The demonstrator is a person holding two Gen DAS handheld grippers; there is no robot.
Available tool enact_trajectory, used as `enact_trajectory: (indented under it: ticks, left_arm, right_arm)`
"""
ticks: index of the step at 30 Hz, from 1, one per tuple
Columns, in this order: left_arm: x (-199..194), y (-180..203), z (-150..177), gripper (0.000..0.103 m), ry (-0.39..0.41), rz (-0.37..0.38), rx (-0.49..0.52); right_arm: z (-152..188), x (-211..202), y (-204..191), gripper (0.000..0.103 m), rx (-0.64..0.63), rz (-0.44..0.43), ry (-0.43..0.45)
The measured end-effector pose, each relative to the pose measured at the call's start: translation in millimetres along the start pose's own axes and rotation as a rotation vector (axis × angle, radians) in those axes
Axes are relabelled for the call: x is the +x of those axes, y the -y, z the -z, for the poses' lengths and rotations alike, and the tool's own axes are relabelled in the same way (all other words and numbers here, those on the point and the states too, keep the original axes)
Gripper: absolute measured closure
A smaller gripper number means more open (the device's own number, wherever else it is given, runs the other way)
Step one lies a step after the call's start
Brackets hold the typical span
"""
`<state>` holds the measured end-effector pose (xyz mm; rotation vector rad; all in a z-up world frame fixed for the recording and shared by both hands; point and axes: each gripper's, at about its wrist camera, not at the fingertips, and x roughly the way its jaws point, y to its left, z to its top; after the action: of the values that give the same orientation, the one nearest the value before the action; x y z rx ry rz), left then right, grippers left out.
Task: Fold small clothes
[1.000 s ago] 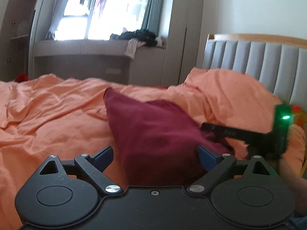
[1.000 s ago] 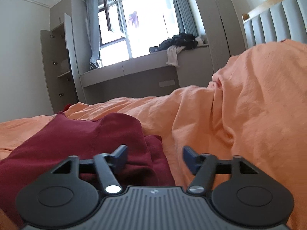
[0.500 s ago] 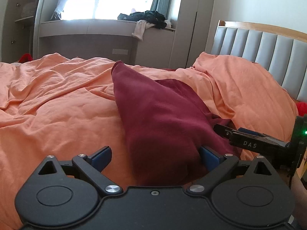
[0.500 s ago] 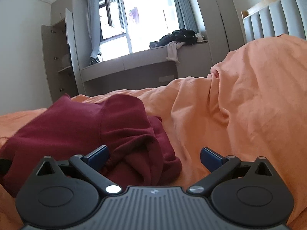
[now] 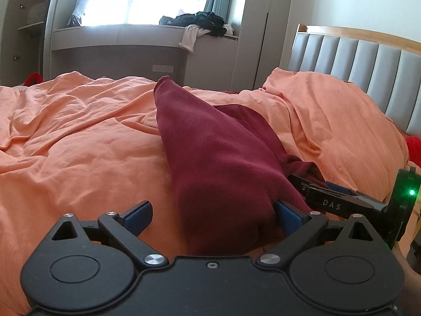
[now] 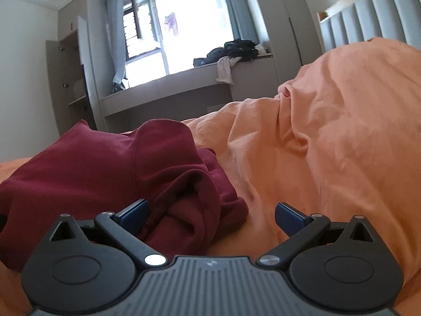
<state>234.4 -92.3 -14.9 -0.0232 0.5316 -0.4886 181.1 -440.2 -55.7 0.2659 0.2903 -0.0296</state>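
Observation:
A dark red garment [image 5: 223,158] lies bunched in a ridge on the orange bedsheet [image 5: 79,144]. My left gripper [image 5: 211,210] is open wide around its near end; the cloth touches the right pad and stands apart from the left one. In the right wrist view the garment [image 6: 92,173] fills the left side, and its rolled edge lies between the spread jaws of my right gripper [image 6: 210,209], which is open and presses on nothing. From the left wrist view, the right gripper's fingers [image 5: 326,200] lie low at the garment's right edge.
An orange-covered pillow [image 5: 329,121] rises at the right before a grey padded headboard [image 5: 355,58]. A window bench holds a pile of dark clothes [image 5: 200,21]. Something red [image 5: 413,147] shows at the far right edge. The sheet [image 6: 329,158] is wrinkled.
My right gripper's jaws spread wider and it sank toward the bed beside the garment's rolled edge. The left gripper stayed open around the garment's near end.

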Motion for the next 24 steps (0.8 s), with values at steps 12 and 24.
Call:
enact_trajectory:
  ticks: [12, 24]
  left_arm:
    - [-11.1, -1.3, -2.5, 0.001, 0.073, 0.058, -0.037]
    - [4.9, -16.5, -31.1, 0.001, 0.107, 0.087, -0.091]
  right_arm:
    - [-21.9, -6.7, 14.2, 0.000, 0.044, -0.099, 0.043]
    - [-72.4, 73.1, 25.6, 0.000, 0.109, -0.299, -0.111]
